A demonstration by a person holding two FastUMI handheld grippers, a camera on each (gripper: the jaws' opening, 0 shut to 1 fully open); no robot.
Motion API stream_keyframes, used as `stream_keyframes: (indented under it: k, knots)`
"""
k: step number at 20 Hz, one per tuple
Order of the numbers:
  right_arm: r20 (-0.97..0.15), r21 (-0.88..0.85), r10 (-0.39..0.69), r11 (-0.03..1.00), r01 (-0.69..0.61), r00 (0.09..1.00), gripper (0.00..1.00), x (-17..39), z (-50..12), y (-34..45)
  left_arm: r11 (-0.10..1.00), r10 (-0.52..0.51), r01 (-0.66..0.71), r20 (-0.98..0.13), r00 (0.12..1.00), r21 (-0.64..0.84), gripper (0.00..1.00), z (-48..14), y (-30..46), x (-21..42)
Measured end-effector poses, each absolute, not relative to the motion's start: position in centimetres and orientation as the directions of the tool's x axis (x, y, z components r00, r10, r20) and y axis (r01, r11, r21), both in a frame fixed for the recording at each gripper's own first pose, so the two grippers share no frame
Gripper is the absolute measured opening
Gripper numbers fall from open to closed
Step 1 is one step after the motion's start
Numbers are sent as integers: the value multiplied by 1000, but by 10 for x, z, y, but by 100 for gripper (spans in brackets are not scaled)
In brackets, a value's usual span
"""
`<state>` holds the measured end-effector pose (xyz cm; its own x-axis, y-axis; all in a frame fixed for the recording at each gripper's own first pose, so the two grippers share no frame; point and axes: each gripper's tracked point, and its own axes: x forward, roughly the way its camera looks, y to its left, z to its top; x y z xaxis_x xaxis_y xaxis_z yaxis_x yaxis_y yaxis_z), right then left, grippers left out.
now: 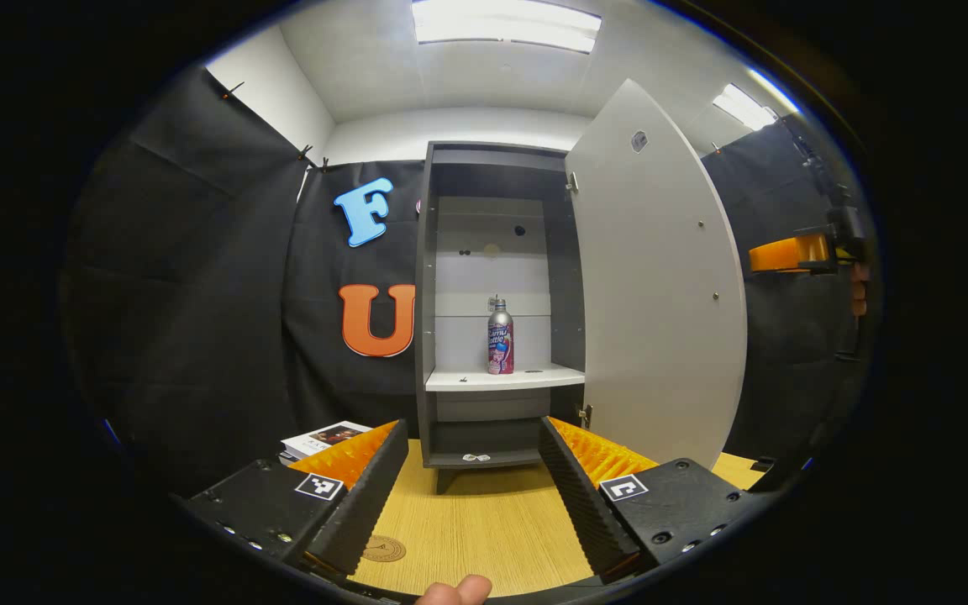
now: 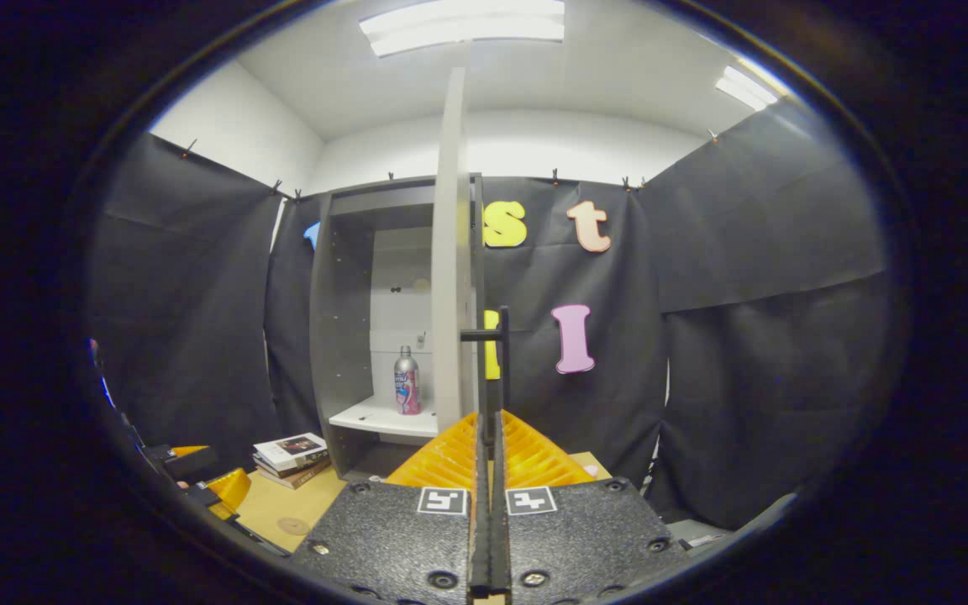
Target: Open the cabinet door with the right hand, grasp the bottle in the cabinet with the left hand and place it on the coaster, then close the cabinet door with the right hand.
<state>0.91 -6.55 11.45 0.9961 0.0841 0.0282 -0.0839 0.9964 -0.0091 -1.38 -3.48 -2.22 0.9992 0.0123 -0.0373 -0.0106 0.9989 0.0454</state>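
Bright ceiling panels [image 1: 507,23] glaring overhead, sharp centre, fisheye bending at edges

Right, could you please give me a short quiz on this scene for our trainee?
1. True or false: the right claw is shut on the door handle.
2. Where does the bottle stand? A: on the table. B: on the cabinet shelf. C: on the books.
3. Fill in: the left claw is ____.
Key: 1 true; 2 B; 3 open.
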Motion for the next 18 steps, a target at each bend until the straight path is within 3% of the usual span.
stream_keyframes:
  k: [10,11,12,13,14,18]
  knots:
    - [-15,-38,156,987,-156,988,4,8,37,15,998,45,-43,-25,999,56,95,-17,-9,-15]
    - [-23,-30,163,986,-163,986,10,12,31,21,997,47,-46,-24,999,55,95,-16,-7,-14]
    - [-32,-23,158,987,-159,987,32,12,26,22,997,49,-48,-22,999,55,95,-15,-5,-15]
    - [-35,-15,146,989,-146,989,41,15,23,21,997,52,-51,-20,998,58,95,-13,-3,-16]
    - [-36,-10,156,988,-157,987,59,14,20,27,997,54,-53,-16,998,61,95,-12,-1,-14]
    - [-35,-3,162,987,-163,986,80,18,11,33,997,37,-36,-9,999,62,95,-10,-2,-2]
